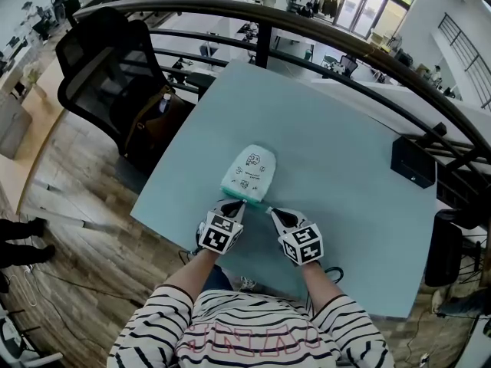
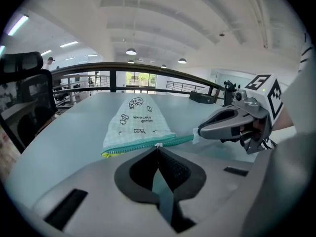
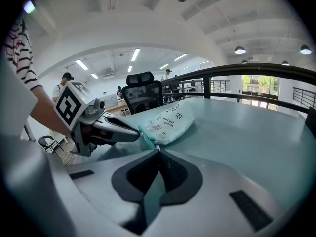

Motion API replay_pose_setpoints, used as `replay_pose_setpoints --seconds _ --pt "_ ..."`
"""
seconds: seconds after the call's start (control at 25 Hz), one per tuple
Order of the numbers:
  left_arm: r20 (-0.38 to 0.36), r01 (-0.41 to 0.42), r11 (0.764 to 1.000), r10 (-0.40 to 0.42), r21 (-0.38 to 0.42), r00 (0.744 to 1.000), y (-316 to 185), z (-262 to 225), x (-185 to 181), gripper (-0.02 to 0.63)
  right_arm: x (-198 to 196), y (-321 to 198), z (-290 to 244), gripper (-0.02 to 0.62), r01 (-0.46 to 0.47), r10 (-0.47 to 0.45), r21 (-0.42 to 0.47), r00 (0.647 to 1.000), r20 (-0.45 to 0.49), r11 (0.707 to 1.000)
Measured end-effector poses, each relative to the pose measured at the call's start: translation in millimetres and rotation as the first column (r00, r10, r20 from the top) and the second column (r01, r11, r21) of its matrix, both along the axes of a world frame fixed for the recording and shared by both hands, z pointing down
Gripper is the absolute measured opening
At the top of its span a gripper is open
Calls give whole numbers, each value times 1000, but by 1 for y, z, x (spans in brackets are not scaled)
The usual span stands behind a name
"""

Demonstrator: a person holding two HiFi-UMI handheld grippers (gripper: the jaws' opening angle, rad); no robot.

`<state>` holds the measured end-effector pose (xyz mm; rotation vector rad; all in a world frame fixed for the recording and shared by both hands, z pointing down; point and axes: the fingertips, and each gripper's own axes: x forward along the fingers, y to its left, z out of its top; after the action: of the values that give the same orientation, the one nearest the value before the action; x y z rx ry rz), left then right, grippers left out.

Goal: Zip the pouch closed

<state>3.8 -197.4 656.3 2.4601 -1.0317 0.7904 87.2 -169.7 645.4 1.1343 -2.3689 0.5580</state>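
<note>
Right now the pouch [image 1: 250, 171] lies flat near the front edge of the pale teal surface [image 1: 330, 129], printed side up, with its teal zipper strip [image 1: 247, 198] turned toward us. Our left tongs [image 1: 236, 202] are clenched on that strip partway along, a small white piece showing at their tips. Our right tongs [image 1: 270, 211] are clenched on the strip's tail end, just past the pouch's corner. A black box [image 1: 413, 162] sits near the surface's right edge. Beyond it we see a black office chair [image 1: 107, 60] and a dark curved railing [image 1: 307, 27].
</note>
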Motion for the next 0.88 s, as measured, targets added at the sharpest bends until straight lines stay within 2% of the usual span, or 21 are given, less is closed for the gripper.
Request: replay_pose_setpoints --seconds 0.88 --pt "46 179 984 -178 -18 983 -27 4 -55 25 18 -7 8 28 -47 47 -18 999 -22 999"
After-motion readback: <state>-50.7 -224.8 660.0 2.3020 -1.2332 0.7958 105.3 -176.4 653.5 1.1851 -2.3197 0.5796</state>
